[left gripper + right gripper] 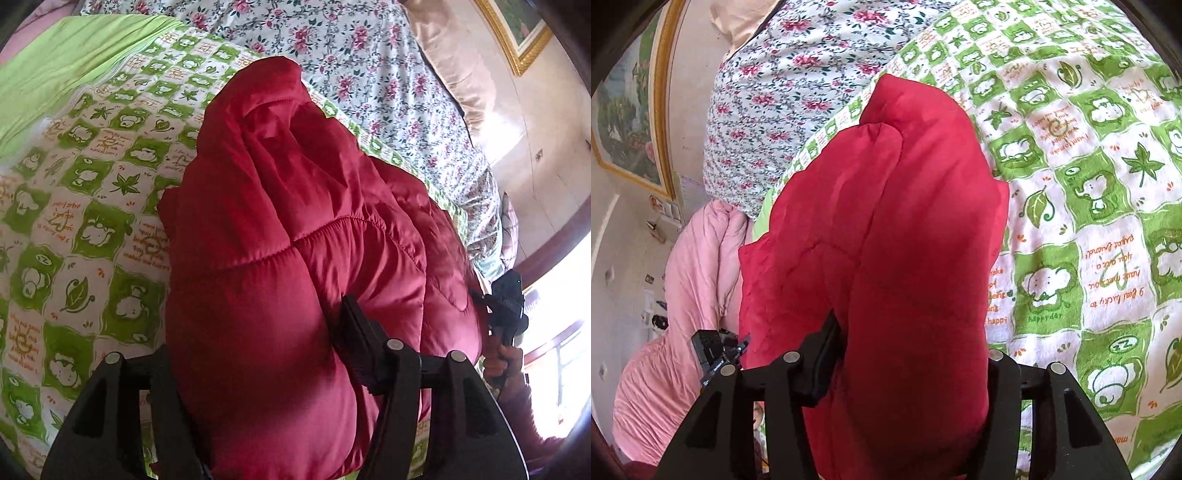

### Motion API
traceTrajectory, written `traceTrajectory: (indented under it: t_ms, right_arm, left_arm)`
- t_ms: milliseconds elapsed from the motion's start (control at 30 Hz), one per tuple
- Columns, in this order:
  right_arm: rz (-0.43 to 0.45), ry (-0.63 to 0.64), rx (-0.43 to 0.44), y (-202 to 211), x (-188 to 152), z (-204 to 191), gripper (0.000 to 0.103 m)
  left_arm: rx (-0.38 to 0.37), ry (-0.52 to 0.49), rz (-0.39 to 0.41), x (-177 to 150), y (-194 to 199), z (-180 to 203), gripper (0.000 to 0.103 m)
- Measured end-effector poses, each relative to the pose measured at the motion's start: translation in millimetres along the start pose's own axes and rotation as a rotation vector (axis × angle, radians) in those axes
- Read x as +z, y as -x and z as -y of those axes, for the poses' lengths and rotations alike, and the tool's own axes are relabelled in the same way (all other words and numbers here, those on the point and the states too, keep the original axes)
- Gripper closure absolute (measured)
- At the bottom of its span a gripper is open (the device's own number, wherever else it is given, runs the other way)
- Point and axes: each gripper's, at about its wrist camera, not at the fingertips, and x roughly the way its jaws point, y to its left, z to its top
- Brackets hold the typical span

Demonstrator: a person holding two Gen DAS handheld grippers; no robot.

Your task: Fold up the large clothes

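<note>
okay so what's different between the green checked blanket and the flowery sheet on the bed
The green checked blanket has green and white squares with cartoon animals, leaves and writing; the flowery sheet has small pink roses on white. The red padded jacket lies on the blanket, not on the sheet. The blanket's edge overlaps the sheet. Both are spread on the bed.

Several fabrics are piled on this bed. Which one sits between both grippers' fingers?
The red quilted jacket. It bulges between the fingers of the left gripper and right gripper; the green-checked blanket and floral sheet lie underneath.

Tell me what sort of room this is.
Most likely a bedroom: a bed with a floral sheet and a green cartoon-print blanket, a pillow, and a gold-framed picture on the wall.
</note>
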Motion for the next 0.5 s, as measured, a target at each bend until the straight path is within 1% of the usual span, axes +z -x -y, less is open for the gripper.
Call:
traceTrajectory:
  t_ms: [100, 133, 167, 200, 233, 267, 333, 367, 400, 500]
  right_arm:
    - [-0.002, -0.001, -0.034, 0.7, -1.3, 0.5, 0.045]
    - [-0.001, -0.002, -0.043, 0.1, -1.1, 0.7, 0.043]
    - [0.000, -0.004, -0.048, 0.0, -1.1, 1.2, 0.040]
    - [0.002, -0.005, -0.052, 0.1, -1.3, 1.9, 0.039]
    - [0.007, -0.009, -0.065, 0.6, -1.6, 1.9, 0.034]
    - [0.013, -0.008, -0.083, 1.7, -2.1, 1.4, 0.029]
    - [0.025, -0.003, -0.109, 3.6, -3.0, -0.9, 0.025]
    - [0.035, -0.001, -0.128, 5.4, -3.7, -3.4, 0.023]
    - [0.043, 0.003, -0.139, 7.4, -6.3, -4.1, 0.022]
    - [0.064, 0.009, -0.186, 11.2, -8.2, -10.5, 0.020]
  left_arm:
    - [0.031, -0.017, -0.002, 2.3, -4.3, 3.8, 0.038]
    - [0.049, -0.025, -0.002, 2.6, -5.1, 5.1, 0.035]
    - [0.061, -0.026, -0.001, 3.3, -5.5, 4.3, 0.029]
    - [0.087, -0.027, 0.004, 3.1, -4.4, 5.3, 0.026]
    - [0.112, -0.032, 0.011, 2.5, -2.0, 7.0, 0.022]
    - [0.126, -0.037, 0.016, 1.3, 0.7, 7.9, 0.020]
    - [0.171, -0.053, 0.042, 0.6, 9.9, 12.6, 0.020]
    - [0.201, -0.065, 0.055, 0.6, 15.0, 15.4, 0.019]
    - [0.238, -0.078, 0.069, 1.2, 20.6, 18.5, 0.018]
    - [0.314, -0.099, 0.105, 2.7, 34.3, 23.7, 0.018]
